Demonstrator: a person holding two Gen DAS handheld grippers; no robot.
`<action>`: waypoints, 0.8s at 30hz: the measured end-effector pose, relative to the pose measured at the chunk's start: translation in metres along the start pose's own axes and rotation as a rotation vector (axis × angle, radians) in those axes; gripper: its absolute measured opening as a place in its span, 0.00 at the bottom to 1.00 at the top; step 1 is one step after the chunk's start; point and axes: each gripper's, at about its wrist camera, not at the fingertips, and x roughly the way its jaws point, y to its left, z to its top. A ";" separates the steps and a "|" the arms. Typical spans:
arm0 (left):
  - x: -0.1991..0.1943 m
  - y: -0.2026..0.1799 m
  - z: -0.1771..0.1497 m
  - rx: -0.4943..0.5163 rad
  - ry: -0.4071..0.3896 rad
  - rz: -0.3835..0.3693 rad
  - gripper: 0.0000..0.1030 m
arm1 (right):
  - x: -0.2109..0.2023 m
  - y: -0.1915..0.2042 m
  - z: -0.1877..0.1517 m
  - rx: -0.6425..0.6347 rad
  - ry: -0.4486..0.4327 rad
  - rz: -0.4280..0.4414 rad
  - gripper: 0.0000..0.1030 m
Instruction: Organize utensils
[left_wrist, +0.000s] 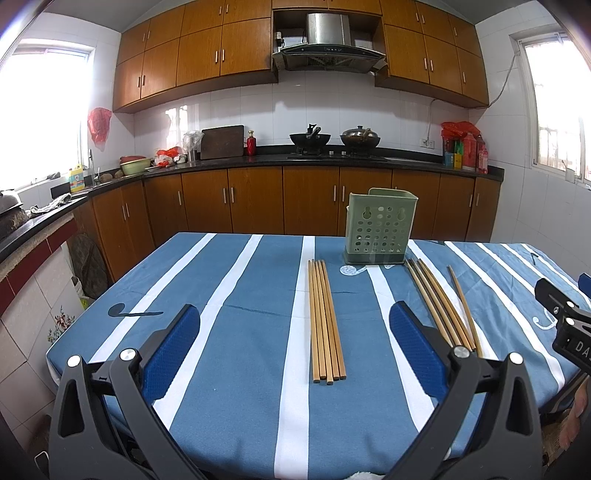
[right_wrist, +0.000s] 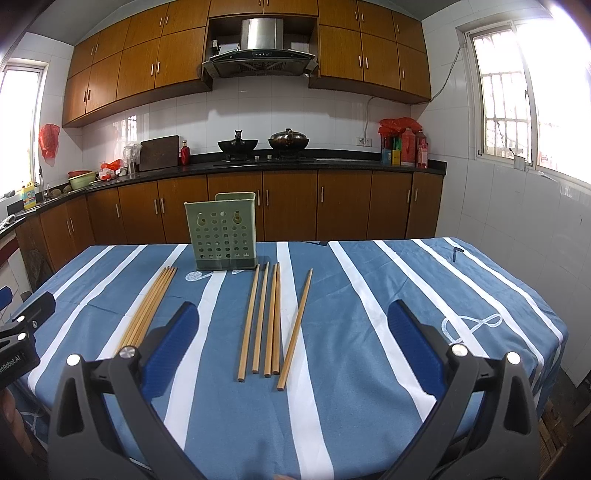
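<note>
Left gripper (left_wrist: 295, 325) and right gripper (right_wrist: 293, 325) hover level above the striped table (right_wrist: 369, 332), jaws spread wide, chopstick bundles (left_wrist: 327, 321) lying ahead between fingers, green holder (right_wrist: 222, 232) standing beyond.

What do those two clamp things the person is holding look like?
Each gripper, left and right, has two dark grey plastic arms with round silver bolts. The fingers carry textured blue pads. White lettering marks the black body of each, partly cut off.
</note>
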 end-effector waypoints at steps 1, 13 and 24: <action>0.000 0.000 0.000 0.000 0.000 0.000 0.98 | 0.000 0.000 0.000 0.000 0.000 0.000 0.96; 0.001 0.000 0.000 0.000 0.001 -0.001 0.98 | 0.000 0.000 -0.001 0.002 0.001 0.000 0.96; 0.000 0.000 0.000 -0.001 0.003 -0.001 0.98 | 0.001 0.002 -0.003 0.002 0.003 0.001 0.96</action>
